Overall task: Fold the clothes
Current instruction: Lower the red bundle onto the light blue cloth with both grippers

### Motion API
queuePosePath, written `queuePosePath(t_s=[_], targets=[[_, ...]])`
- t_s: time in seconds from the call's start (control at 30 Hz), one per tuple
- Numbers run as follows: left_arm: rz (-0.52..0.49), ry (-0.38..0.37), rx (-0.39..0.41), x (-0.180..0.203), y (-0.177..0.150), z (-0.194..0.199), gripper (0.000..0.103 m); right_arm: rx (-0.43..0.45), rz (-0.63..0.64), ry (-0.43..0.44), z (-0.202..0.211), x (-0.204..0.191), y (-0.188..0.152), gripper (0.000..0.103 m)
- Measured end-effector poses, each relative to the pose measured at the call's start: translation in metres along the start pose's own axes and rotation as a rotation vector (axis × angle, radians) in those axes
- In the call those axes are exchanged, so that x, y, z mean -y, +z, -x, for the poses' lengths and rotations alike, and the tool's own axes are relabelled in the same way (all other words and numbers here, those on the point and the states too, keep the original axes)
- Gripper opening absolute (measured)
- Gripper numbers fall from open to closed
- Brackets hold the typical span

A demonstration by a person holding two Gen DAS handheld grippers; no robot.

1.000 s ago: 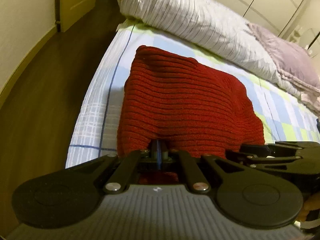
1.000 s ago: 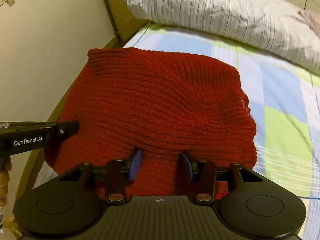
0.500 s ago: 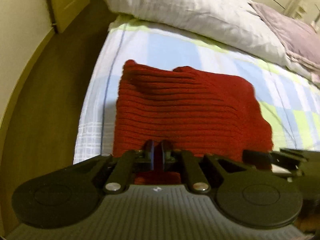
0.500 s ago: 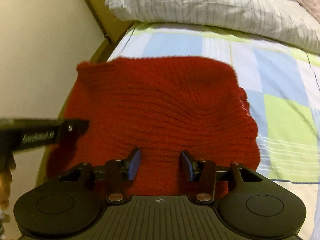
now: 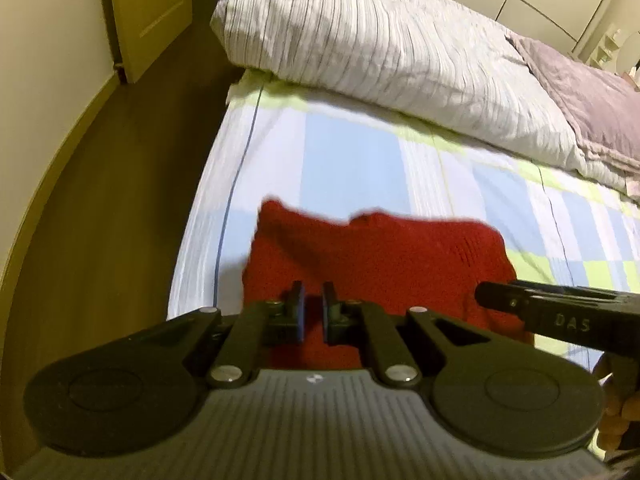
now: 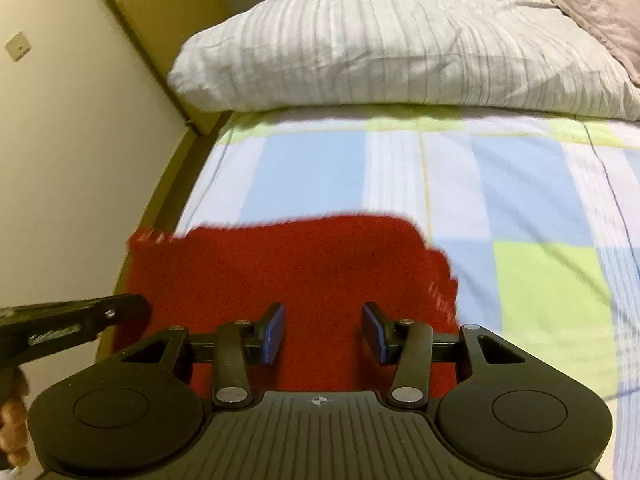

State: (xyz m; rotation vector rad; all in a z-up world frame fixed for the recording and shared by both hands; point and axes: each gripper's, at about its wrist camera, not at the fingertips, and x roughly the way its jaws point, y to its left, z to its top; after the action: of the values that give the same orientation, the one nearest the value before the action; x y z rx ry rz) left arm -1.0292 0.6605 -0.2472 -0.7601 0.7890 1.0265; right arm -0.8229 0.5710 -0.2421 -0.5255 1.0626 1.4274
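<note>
A red ribbed knit sweater (image 5: 372, 264) is laid on a checked bedsheet (image 6: 540, 208); both grippers, left gripper (image 5: 311, 312) narrowly and right gripper (image 6: 323, 332) widely, are held spread above it.

Left black two-finger gripper (image 5: 311, 312): blue-padded jaws parted by narrow gap, nothing visibly pinched between pads. Right black two-finger gripper (image 6: 323, 332): jaws spread wide, blue pads well apart, nothing between them. Grippers side by side, both pointing forward, each one's black finger showing in other's view. Person's fingers (image 6: 14, 420) wrapped on left handle; fingers (image 5: 616, 420) on right handle.
</note>
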Motion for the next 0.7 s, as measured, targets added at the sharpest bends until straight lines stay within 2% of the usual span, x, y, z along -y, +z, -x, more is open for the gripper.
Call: queuePosePath(t_s=[0.17, 0.27, 0.37, 0.5, 0.63, 0.7], targets=[[0.004, -0.004, -0.003, -0.006, 0.005, -0.009, 0.005, -0.066, 0.013, -0.014, -0.035, 0.005, 0.008, 0.047], [0.006, -0.006, -0.005, -0.010, 0.008, -0.014, 0.004, -0.052, 0.010, 0.010, -0.017, 0.009, 0.010, 0.047], [-0.009, -0.041, 0.003, -0.002, -0.015, 0.013, 0.004, -0.036, 0.022, 0.044, 0.012, 0.006, -0.005, 0.047], [-0.034, -0.085, 0.004, 0.012, -0.052, 0.049, 0.004, -0.092, 0.066, 0.047, 0.027, -0.004, -0.043, 0.047], [-0.030, -0.022, -0.044, 0.017, -0.083, 0.033, 0.005, -0.124, 0.124, 0.037, 0.020, -0.017, -0.073, 0.047], [-0.028, 0.001, -0.050, 0.020, -0.086, 0.028, 0.007, -0.133, 0.154, 0.023, 0.012, -0.022, -0.081, 0.047]])
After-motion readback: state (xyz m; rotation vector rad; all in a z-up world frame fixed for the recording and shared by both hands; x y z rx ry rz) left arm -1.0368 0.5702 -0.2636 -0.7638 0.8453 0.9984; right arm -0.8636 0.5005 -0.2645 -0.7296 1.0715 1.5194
